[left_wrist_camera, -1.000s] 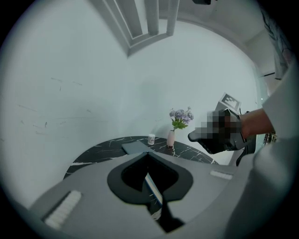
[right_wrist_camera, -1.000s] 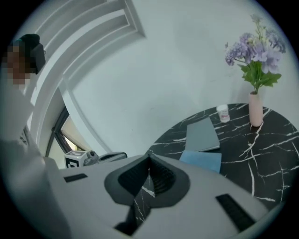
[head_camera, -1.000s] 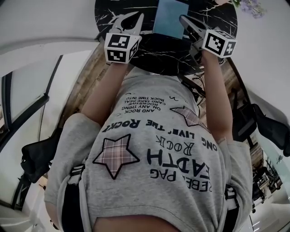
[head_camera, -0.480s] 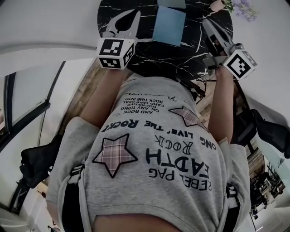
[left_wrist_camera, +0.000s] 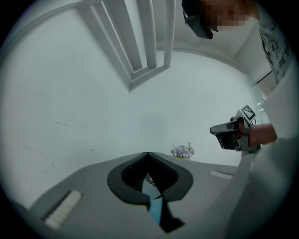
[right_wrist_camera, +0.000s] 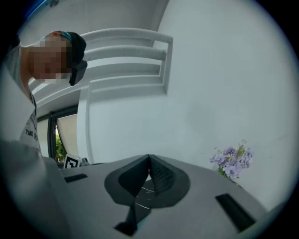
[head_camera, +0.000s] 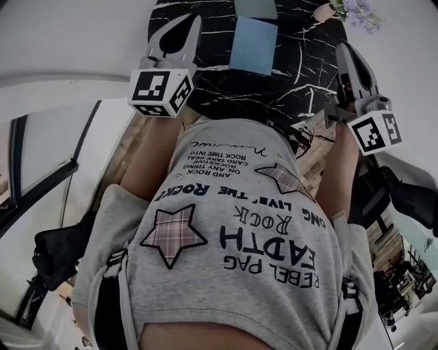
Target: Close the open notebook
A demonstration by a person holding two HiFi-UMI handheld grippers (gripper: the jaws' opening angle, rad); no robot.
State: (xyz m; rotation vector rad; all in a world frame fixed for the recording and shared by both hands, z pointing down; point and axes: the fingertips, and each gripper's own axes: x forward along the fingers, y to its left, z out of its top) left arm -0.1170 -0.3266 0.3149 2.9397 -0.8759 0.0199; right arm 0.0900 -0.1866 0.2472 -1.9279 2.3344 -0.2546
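Nearest me, my shirt [head_camera: 233,232] blocks the surface's near edge. Above it I hold the left gripper [head_camera: 192,24] and right gripper [head_camera: 344,49] clear of everything, the fingers of both clenched on nothing. Between and beyond them the blue notebook [head_camera: 254,45] lies flat on the dark surface [head_camera: 308,55], one cover showing. I judge it closed, with nothing left to do. Its spine is hard to make out. A grey thing [head_camera: 256,7] beyond it is cut off, and flowers [head_camera: 356,12] stand far right.

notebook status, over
Left gripper and right gripper shut, empty. Notebook closed, flat on table. Nothing in the way.
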